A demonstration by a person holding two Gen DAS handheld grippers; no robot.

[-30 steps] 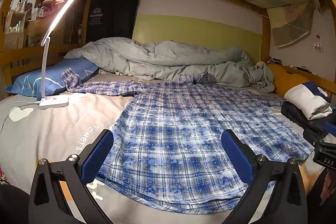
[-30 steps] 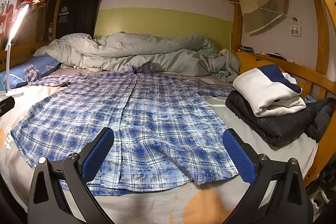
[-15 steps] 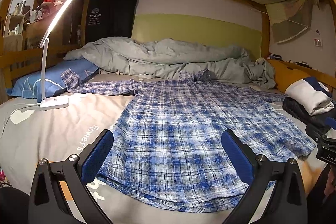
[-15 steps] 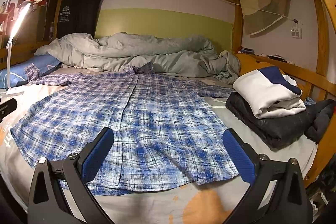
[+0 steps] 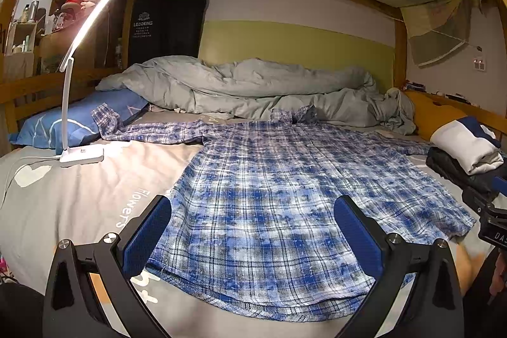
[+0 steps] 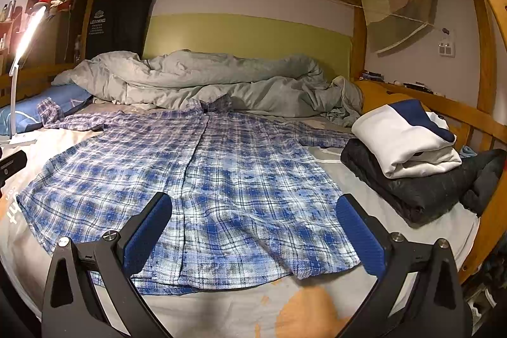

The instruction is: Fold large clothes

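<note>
Across the middle of the bed sheet (image 5: 79, 198): plaid shirt (image 5: 285, 195) spread flat, front up, buttoned placket running near to far, collar at the far end against the rumpled grey duvet (image 5: 253, 87). Left sleeve stretched out toward the blue pillow (image 5: 76, 122) and the lit desk lamp (image 5: 79, 78); right sleeve reaching toward the stack of folded clothes (image 6: 408, 154) at the right.

Left gripper (image 5: 253, 230) wide open, nothing between its blue pads, hovering over the near hem on the left half of the shirt. Right gripper (image 6: 253, 230) likewise spread wide and empty, over the near hem on the right half.

Compared with a second ago: almost nothing different on the cloth itself, same outline, same wrinkles, sleeves untouched. Only a small drift of both views, the left one settling slightly lower and squarer to the hem, with the lamp and the pile shifted a little in frame. No grasp made over that second.

Reads as the very start: shirt laid out and smoothed, no fold begun. Probably lining up for a first pinch, at a hem corner or a sleeve, though which one cannot be told yet.
</note>
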